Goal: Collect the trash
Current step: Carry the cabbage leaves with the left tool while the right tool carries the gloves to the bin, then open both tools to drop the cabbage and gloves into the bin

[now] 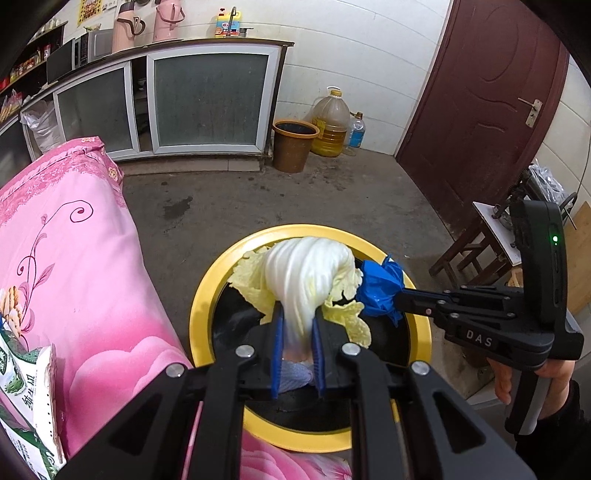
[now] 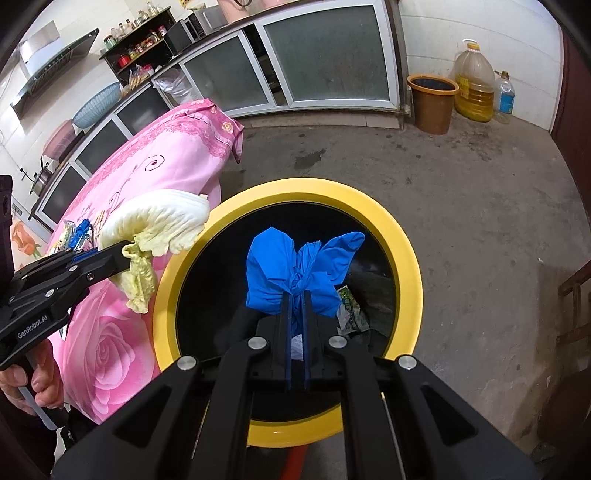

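cabbage leaf (image 1: 306, 277) | clamped in left tool (image 1: 298, 354) | over yellow-rimmed bin (image 1: 207, 295)

Home kitchen: range hood (image 2: 55, 62), microwave (image 1: 90, 46), thermoses (image 1: 127, 29) (pink), oil jug (image 1: 330, 123).

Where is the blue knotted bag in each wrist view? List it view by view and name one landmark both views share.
Left wrist view: the blue knotted bag sits right of centre, clamped in the right gripper reaching in from the right, beside the cabbage leaf.
Right wrist view: the bag is at centre, pinched at its knot by that gripper's jaws, above the bin's opening.
Shared landmark: the yellow-rimmed bin.
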The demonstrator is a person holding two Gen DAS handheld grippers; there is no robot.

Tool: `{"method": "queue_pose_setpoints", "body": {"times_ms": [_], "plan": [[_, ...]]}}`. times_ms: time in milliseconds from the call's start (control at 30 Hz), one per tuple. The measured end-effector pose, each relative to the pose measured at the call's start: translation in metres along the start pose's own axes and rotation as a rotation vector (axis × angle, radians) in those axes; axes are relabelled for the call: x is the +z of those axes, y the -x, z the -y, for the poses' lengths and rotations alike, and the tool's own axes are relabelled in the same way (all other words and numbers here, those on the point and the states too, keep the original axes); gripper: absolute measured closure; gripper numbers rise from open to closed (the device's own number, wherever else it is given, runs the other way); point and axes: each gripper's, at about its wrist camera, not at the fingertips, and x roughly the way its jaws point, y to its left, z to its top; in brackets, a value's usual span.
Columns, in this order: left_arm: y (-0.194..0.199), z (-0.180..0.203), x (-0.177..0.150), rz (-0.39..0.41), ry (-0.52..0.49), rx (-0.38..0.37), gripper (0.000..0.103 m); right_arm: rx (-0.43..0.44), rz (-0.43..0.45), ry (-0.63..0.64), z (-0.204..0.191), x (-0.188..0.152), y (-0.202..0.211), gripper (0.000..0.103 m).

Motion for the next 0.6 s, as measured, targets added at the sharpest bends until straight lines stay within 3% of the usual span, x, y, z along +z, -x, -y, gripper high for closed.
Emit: {"method": "queue_pose_setpoints", "body": {"times_ms": [100, 167, 233, 267, 300, 367, 400, 467, 600], "plan": [[0.001, -0.001, 0.000, 0.003, 0.010, 0.006, 0.088, -0.009, -0.001, -0.008, 0.001, 0.001, 0.000, 0.098], [0.002, -0.003, -0.001, 0.009, 0.027, 0.010, 0.081, -0.015, -0.004, -0.014, 0.004, 0.003, 0.000, 0.098], [0.006, -0.006, -0.002, 0.029, 0.041, 0.002, 0.060, -0.029, -0.012, -0.017, 0.006, 0.004, 0.000, 0.096], [0.009, -0.007, -0.002, 0.042, 0.047, 0.011, 0.044, -0.042, -0.014, -0.021, 0.008, 0.004, 0.000, 0.087], [0.012, -0.008, -0.001, 0.056, 0.052, 0.016, 0.038, -0.053, -0.013, -0.028, 0.010, 0.005, 0.000, 0.066], [0.018, -0.010, 0.000, 0.082, 0.060, 0.023, 0.028, -0.049, 0.013, -0.059, 0.015, 0.003, 0.004, 0.038], [0.022, -0.011, 0.001, 0.094, 0.067, 0.025, 0.025, -0.048, 0.017, -0.070, 0.018, 0.003, 0.005, 0.042], [0.028, -0.014, 0.001, 0.123, 0.086, 0.049, 0.008, -0.056, 0.017, -0.066, 0.019, 0.003, 0.008, 0.043], [0.047, -0.021, 0.001, 0.192, 0.110, 0.114, 0.008, -0.041, 0.045, -0.063, 0.015, 0.002, 0.016, 0.043]]}}
